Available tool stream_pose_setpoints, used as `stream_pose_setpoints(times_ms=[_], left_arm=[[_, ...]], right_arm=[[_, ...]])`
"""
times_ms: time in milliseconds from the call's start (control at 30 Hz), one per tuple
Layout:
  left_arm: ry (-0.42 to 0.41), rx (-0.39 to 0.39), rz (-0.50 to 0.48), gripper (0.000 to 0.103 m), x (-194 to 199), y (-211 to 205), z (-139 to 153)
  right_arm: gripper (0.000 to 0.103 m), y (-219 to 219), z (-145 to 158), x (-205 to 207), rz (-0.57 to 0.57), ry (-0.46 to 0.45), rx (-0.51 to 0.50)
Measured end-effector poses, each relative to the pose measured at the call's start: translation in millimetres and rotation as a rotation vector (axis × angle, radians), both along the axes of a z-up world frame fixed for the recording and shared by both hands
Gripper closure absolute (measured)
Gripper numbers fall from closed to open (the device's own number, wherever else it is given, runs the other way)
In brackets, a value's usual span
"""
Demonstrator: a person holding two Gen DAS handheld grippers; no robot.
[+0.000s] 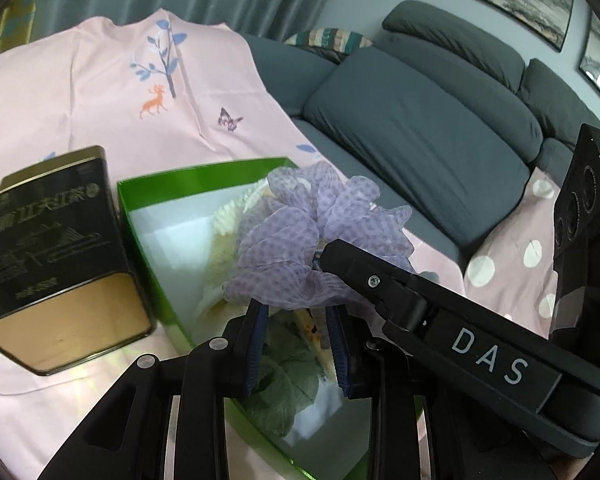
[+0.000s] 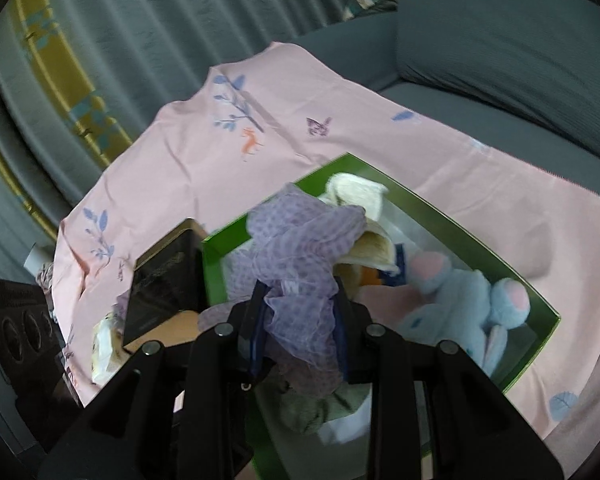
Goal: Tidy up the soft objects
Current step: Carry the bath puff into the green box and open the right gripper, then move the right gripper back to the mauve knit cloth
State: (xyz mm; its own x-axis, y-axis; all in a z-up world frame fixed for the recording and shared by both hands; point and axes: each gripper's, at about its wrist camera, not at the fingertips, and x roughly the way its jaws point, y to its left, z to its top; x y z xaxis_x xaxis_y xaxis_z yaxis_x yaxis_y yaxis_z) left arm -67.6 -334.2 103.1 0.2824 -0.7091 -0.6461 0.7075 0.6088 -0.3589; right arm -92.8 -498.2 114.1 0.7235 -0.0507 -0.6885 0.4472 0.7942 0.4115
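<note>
Right now both claws pinch the purple mesh scrunchie (image 1: 312, 236), left claw (image 1: 298, 320) and right claw (image 2: 300, 320) nearly closed on opposite sides of its ring, holding it just above the green box (image 2: 428, 204), whose open well lies directly beneath.

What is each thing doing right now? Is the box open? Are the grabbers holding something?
Green box: open, no lid on, soft things inside.
Purple scrunchie: held up over the box by both grabbers.
Left gripper: shut on the scrunchie.
Right gripper: shut on the scrunchie.
Blue plush toy: lying inside the box.
Cream cloth: crumpled in the box.
Black tin: closed, lying on its side beside the box.
Pink sheet: spread out under everything.
</note>
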Motion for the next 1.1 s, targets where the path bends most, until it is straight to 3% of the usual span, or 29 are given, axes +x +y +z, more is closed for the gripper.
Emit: stream_pose_setpoints(times_ms=[267,700,800,833,1000,1100], left_arm=[[0.006,0.075,0.002,0.073,2,-13,-11],[0.008,0.084,0.019,0.073,4,-6,-6],[0.0,0.085,0.034,0.07,2,4,0],[-0.007,0.084,0.04,0.067,1,8,2],[-0.038,0.054,0.084,0.037,-2,40,17],[-0.048,0.031,0.115,0.027,-2,61,27]], right_arm=[[0.074,-6,-12,6,-0.048,0.074,-0.011],[0.072,-3,-12,10,-0.054,0.105,-0.053],[0.06,0,-10,10,-0.046,0.101,-0.057],[0.052,1,-8,9,-0.045,0.1,-0.064],[0.025,9,7,-1,-0.056,0.051,-0.119],[0.018,13,17,-7,-0.064,0.022,-0.14]])
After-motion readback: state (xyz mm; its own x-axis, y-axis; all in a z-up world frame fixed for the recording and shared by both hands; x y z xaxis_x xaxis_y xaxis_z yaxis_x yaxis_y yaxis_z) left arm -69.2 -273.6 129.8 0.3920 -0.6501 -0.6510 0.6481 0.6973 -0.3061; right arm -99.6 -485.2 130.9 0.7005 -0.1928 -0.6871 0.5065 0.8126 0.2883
